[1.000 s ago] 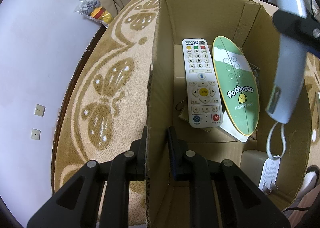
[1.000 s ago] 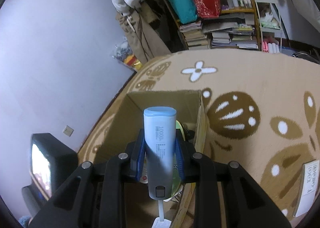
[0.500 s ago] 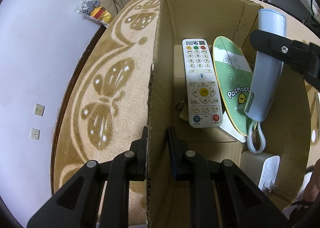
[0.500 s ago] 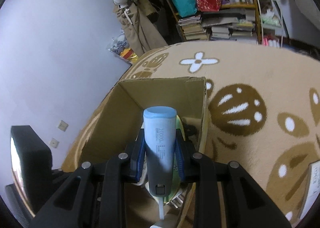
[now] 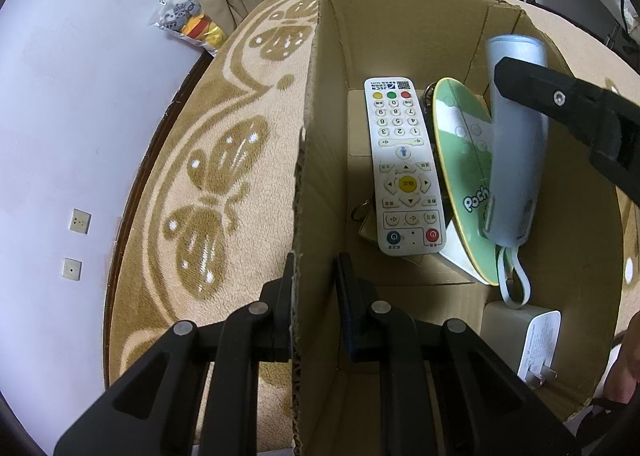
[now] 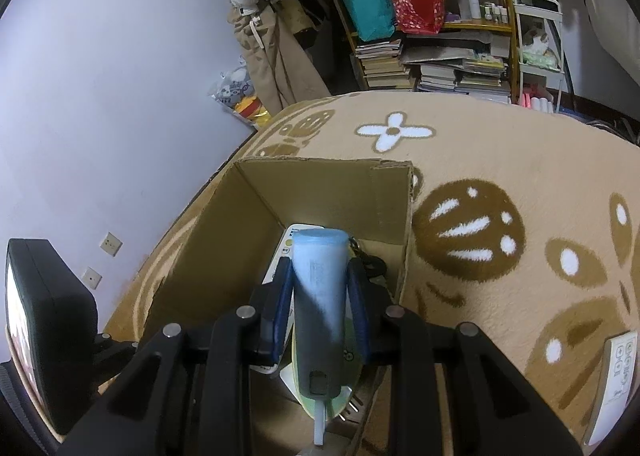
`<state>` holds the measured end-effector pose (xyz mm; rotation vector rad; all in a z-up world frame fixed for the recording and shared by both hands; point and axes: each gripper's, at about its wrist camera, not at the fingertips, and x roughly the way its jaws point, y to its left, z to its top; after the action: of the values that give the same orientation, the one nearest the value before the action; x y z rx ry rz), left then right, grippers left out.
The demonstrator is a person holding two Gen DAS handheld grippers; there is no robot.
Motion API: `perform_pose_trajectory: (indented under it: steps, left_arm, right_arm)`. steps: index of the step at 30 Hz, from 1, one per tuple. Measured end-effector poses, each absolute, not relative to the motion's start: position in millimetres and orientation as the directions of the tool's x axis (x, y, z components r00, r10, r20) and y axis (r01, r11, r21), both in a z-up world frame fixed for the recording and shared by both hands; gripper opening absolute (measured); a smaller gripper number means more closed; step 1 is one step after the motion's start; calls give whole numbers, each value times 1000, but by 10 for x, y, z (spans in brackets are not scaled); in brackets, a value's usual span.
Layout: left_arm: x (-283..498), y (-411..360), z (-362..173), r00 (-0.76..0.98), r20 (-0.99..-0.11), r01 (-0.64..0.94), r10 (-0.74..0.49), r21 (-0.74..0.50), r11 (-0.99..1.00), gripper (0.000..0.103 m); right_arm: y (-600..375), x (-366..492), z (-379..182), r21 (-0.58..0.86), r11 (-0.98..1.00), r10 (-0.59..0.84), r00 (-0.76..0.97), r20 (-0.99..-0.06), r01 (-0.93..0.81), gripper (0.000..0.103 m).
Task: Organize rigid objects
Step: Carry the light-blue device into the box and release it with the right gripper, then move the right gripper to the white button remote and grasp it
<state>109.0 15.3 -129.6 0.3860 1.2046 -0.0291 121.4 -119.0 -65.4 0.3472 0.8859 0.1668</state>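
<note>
Light blue power bank point(image 6: 318, 296) has gone down into the brown cardboard box point(image 5: 404, 36) | right gripper point(image 6: 320, 298) squeezes it | left gripper point(image 5: 314, 292) pinches box wall | white remote point(image 5: 404, 168) inside

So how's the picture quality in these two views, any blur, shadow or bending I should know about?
Left wrist view: strong fisheye bending, the cardboard box walls bow outward; the remote is sharp and evenly lit, while the power bank looks slightly smeared. Right wrist view: the power bank's lower half falls into dark shadow, its printing is blurred, and the frame corners are vignetted black.
</note>
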Motion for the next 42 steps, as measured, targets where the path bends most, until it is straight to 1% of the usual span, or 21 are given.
perform_pose_trajectory:
  steps: [5,6,7,8,9,12,14,15,16,19,22,27,33,42]
  left_arm:
    - [1100,167,-1292,367,-912,225,183,278,934,18]
    - [1099,159,-1291,368,-912,225,183,278,934,18]
    - [1096,156,-1289,368,-911,225,185,280,933,18]
    - [1097,158,-1288,369,-911,225,183,279,934,18]
    - [1098,151,-1288,368,-911,225,184,279,934,17]
    - [1092,150,-1284,370,-911,225,184,280,933,17]
    - [1093,151,-1286,369,-911,225,185,280,933,17]
    - [1090,150,-1285,370,-911,225,184,280,933,17]
    - [1089,151,-1283,369,-911,225,184,280,933,17]
    - [1091,149,-1286,370,-910,225,185,281,933,17]
    - [1091,147,-1289,371,-909,225,187,284,932,18]
    - [1088,142,-1290,371,-910,225,188,284,932,18]
    - [1085,146,-1283,371,-909,225,188,285,932,18]
    - [1077,139,-1277,372,-909,226,190,287,931,18]
  right_arm:
    - [-1208,1160,-555,360,933,288,644,-709,-21,30]
    - [-1214,1146,-524,353,935,283,649,-706,-24,32]
    - [-1226,1133,-496,345,939,273,654,-705,-21,43]
    - [-1237,1121,-476,336,942,260,658,-706,-11,50]
    - [-1264,1100,-441,325,946,238,668,-705,5,61]
    - [-1336,1060,-372,304,953,207,688,-696,21,64]
    - [-1411,1045,-355,294,955,190,687,-701,36,74]
    - [-1461,1033,-353,289,956,178,688,-704,49,83]
    - [-1509,1021,-351,285,957,167,689,-705,60,89]
    - [-1697,974,-363,292,951,145,690,-709,100,95]
    - [-1886,935,-404,285,948,113,685,-720,143,98]
    - [-2181,891,-547,189,961,18,632,-774,204,98]
    - [-2608,765,-753,144,944,-55,569,-820,298,98]
    - [-3039,568,-1089,86,909,-121,455,-882,407,98]
